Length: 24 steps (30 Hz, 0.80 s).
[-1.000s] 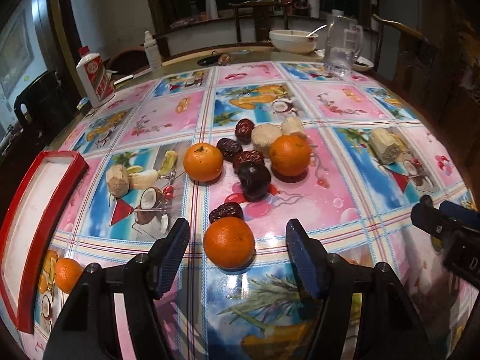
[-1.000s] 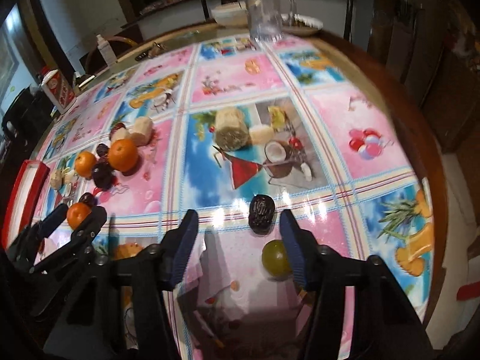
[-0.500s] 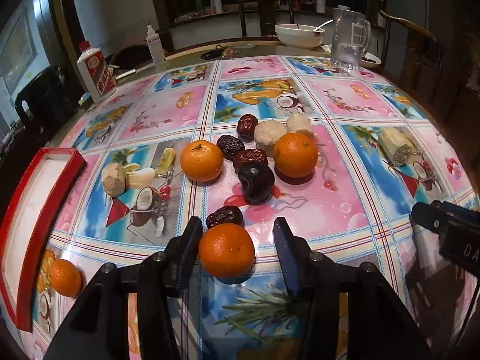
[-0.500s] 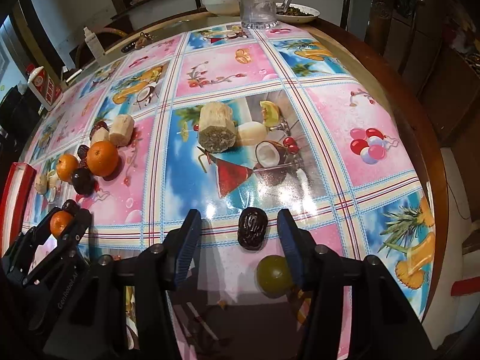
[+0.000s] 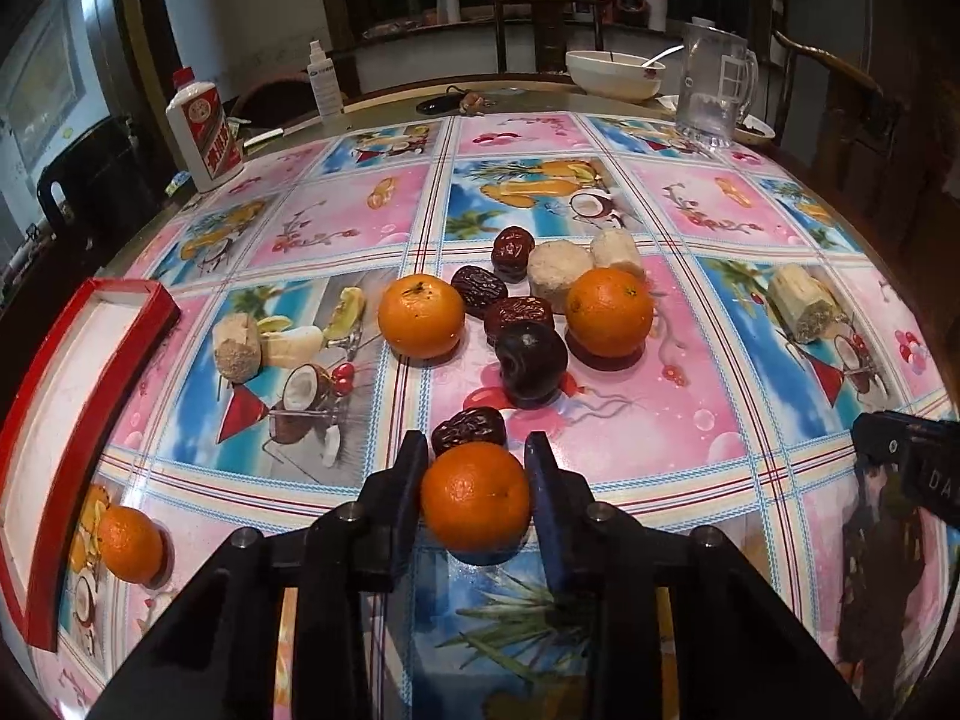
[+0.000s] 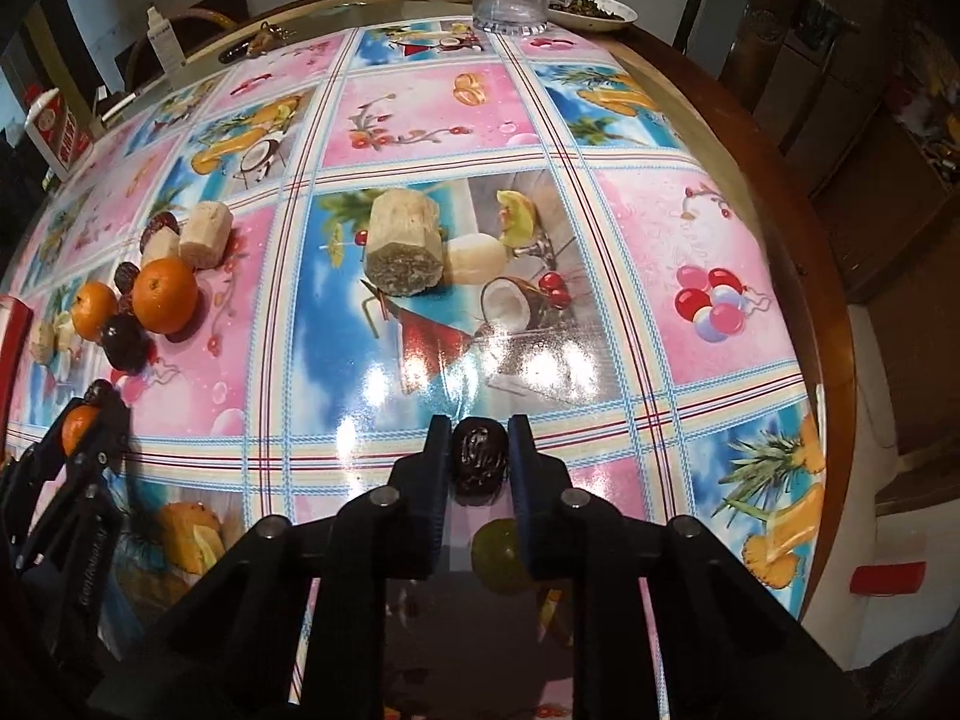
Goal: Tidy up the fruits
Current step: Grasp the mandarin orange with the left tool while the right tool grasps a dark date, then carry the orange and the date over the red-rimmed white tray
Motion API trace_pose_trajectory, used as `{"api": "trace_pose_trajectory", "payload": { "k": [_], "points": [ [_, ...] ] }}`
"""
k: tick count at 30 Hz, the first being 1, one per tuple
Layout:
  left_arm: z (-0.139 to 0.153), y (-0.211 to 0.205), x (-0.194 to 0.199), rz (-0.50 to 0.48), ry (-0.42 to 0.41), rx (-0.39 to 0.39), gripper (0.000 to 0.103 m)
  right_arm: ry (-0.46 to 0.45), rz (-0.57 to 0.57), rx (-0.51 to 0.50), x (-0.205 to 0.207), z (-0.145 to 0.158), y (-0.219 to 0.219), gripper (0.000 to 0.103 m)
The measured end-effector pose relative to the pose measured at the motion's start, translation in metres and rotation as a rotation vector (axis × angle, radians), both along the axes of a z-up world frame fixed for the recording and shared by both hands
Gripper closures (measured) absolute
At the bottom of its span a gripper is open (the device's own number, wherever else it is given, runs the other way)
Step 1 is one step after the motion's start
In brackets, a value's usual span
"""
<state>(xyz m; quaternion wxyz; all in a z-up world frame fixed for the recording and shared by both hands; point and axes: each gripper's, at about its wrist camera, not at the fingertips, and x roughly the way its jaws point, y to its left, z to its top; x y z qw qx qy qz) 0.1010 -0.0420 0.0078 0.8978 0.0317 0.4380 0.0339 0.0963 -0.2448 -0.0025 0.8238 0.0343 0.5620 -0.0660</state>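
My left gripper [image 5: 476,462] is shut on an orange [image 5: 475,495] at the near edge of the table, with a red date [image 5: 470,427] just beyond it. Further out lies a cluster: two oranges [image 5: 421,315] [image 5: 609,311], several dark dates [image 5: 531,363] and pale sugarcane chunks [image 5: 561,267]. Another orange [image 5: 129,545] rests beside the red tray [image 5: 90,360] at the left. My right gripper [image 6: 478,441] is shut on a dark date [image 6: 478,461]. A green fruit [image 6: 498,552] lies under its right finger. A sugarcane chunk [image 6: 403,249] sits ahead of it.
A white liquor bottle [image 5: 204,129], a spray bottle [image 5: 324,84], a white bowl [image 5: 615,73] and a glass pitcher [image 5: 714,84] stand at the far side. Wooden chairs ring the round table; its wooden rim [image 6: 798,252] curves on the right.
Both grippers have moved forward and shut: the left one on the near orange, the right one on the dark date. The other fruit has stayed put.
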Motion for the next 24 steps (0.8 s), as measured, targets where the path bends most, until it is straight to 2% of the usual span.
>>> {"api": "trace_pose_trajectory", "payload": {
  "k": [8, 14, 16, 18, 24],
  "points": [
    [-0.001, -0.001, -0.002, -0.007, -0.019, 0.008, 0.071, -0.022, 0.026, -0.01, -0.002, 0.0, 0.01, 0.083],
    [0.001, 0.0, 0.004, -0.004, 0.014, -0.017, 0.071, -0.024, 0.039, -0.019, 0.0, 0.0, 0.015, 0.083],
    [0.002, 0.002, 0.008, 0.007, 0.007, 0.001, 0.071, -0.024, 0.036, -0.017, 0.0, 0.0, 0.016, 0.083],
    [0.0, -0.003, 0.011, -0.028, 0.013, 0.024, 0.07, -0.025, 0.035, -0.02, 0.0, 0.0, 0.017, 0.083],
    [0.0, -0.002, 0.004, -0.063, -0.013, 0.023, 0.072, -0.034, 0.031, -0.01, 0.0, 0.0, 0.016, 0.083]
  ]
}}
